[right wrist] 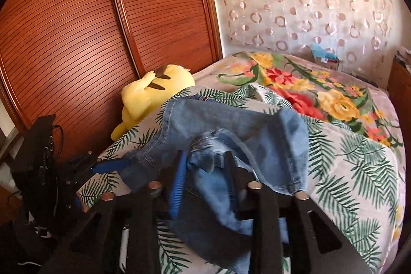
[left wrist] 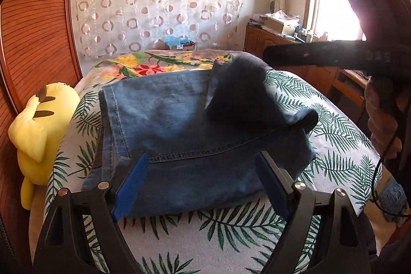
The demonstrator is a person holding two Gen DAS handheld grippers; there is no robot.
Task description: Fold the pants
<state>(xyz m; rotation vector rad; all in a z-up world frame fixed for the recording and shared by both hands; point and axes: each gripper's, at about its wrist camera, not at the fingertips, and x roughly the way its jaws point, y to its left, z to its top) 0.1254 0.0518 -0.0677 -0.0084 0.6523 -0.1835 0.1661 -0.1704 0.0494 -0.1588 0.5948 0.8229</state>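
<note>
free: bedspread (left wrist: 321,120) right of jeans (left wrist: 179,132) | blocked: plush toy (left wrist: 38,125) (left edge)

Yellow plush toy (left wrist: 38,125) beside wardrobe (right wrist: 77,43)

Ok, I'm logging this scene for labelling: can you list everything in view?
jeans: one, blue denim, partly folded on bed
bedsheet: one, white with green leaves, under jeans
blanket: one, floral, far end of bed
plush toy: one, yellow, bed's edge by wardrobe
wardrobe: one, brown slatted doors
curtain: one, ring-patterned, back wall
left gripper: black, blue pads, open over jeans
right gripper: black, denim between its fingers
</note>
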